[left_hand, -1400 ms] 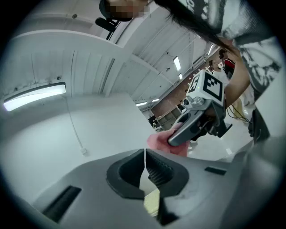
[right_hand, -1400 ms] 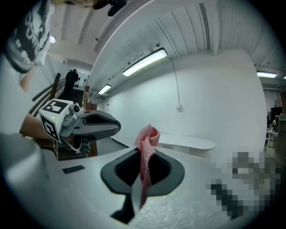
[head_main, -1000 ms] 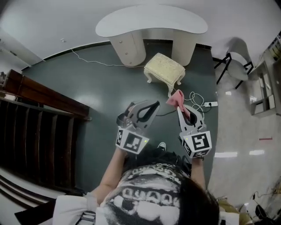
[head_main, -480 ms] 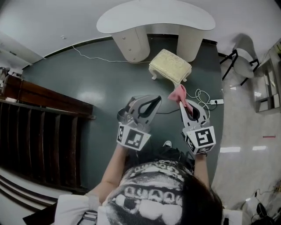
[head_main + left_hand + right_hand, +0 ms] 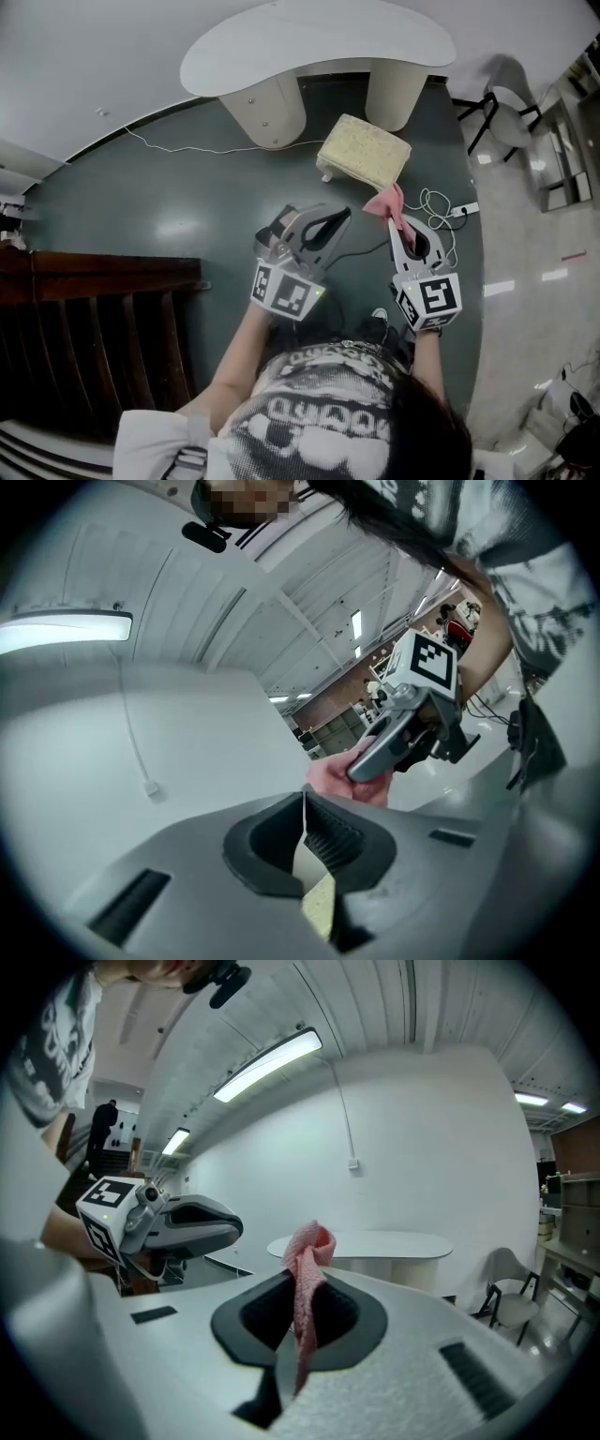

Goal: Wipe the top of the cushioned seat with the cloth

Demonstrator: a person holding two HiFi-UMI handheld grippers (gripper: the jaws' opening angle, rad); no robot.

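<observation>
The cream cushioned seat (image 5: 364, 151) stands on the dark floor in front of the white curved desk (image 5: 314, 41). My right gripper (image 5: 393, 222) is shut on a pink cloth (image 5: 385, 203), (image 5: 307, 1274), held just below the seat's near right corner. In the right gripper view the cloth sticks up above the jaws and hangs down between them. My left gripper (image 5: 339, 218) is shut with nothing in it, below and left of the seat. The left gripper view shows its jaws (image 5: 304, 803) closed together, with the right gripper (image 5: 408, 731) beyond.
A white cable and power strip (image 5: 465, 210) lie on the floor right of the seat. A chair (image 5: 502, 104) stands at the right by pale flooring. Dark wooden steps (image 5: 94, 328) fill the left. A thin white cord (image 5: 178, 148) runs along the floor.
The head view has shifted: seat and desk sit closer and slightly rotated. Both grippers stay shut, the right still holding the cloth, now closer to the seat's corner.
</observation>
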